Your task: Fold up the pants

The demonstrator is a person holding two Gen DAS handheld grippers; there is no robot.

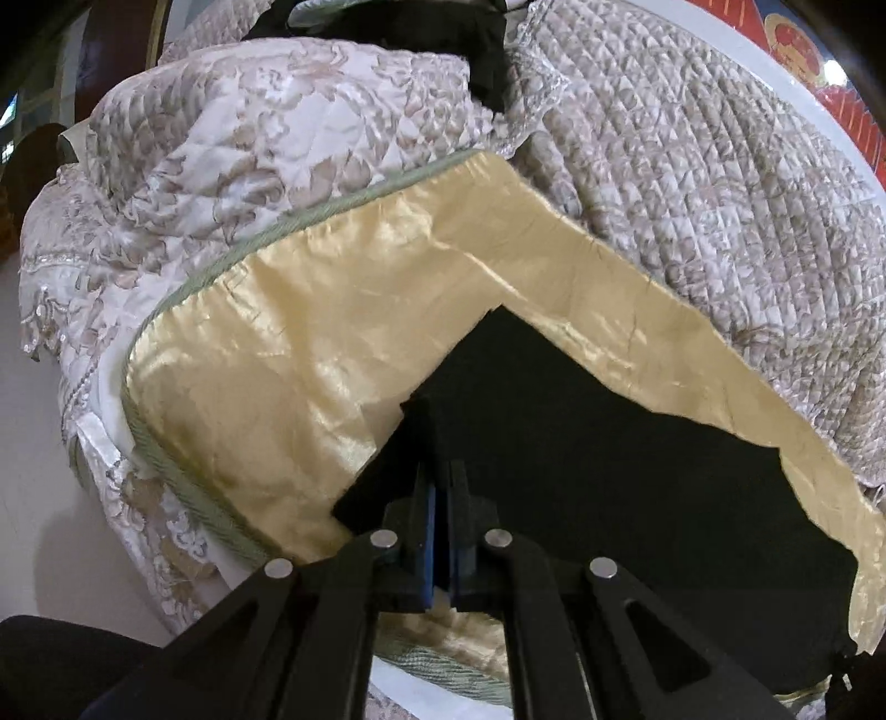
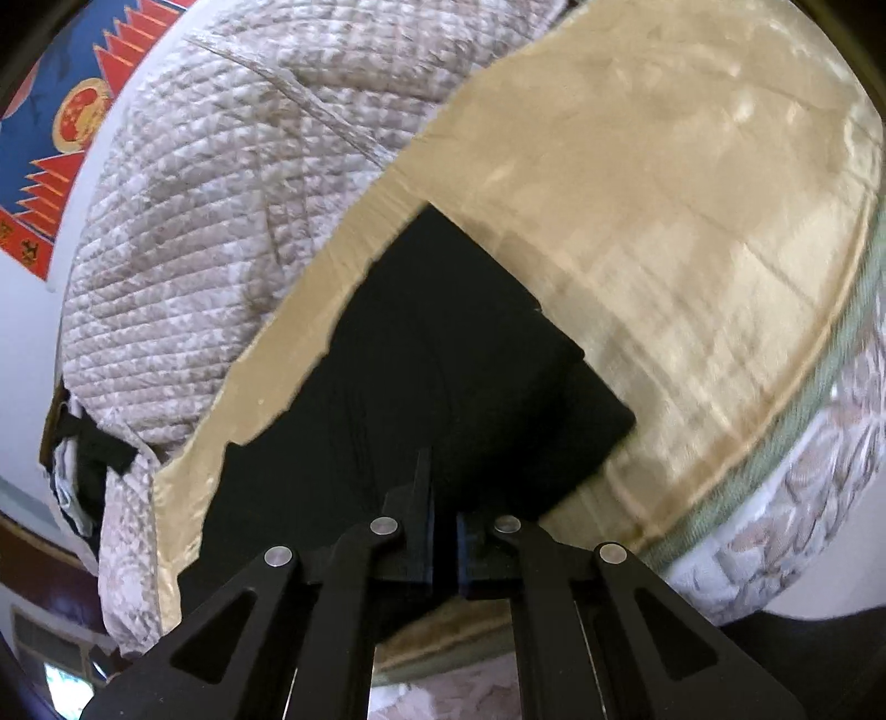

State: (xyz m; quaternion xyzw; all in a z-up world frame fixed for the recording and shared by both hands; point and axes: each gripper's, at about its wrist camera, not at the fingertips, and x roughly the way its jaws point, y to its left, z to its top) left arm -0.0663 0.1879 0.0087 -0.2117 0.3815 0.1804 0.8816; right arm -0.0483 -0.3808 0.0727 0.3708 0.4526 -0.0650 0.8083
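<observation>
The black pants (image 1: 581, 443) lie folded into a flat dark shape on a golden satin sheet (image 1: 288, 343), with one corner pointing away from me. My left gripper (image 1: 440, 471) is shut, its blue pads pressed together on the pants' near left edge, where a bit of black cloth stands up beside the fingers. In the right wrist view the pants (image 2: 443, 343) lie on the same sheet (image 2: 664, 249). My right gripper (image 2: 443, 498) is shut over their near edge. Black fingers against black cloth hide the exact bite.
A quilted floral cover (image 1: 692, 166) is bunched behind and beside the sheet, also as the quilt (image 2: 194, 249). Another black garment (image 1: 476, 44) lies at the far end. The bed's edge with green piping (image 1: 183, 487) drops to pale floor (image 1: 33, 498). A red and blue poster (image 2: 61, 111) hangs on the wall.
</observation>
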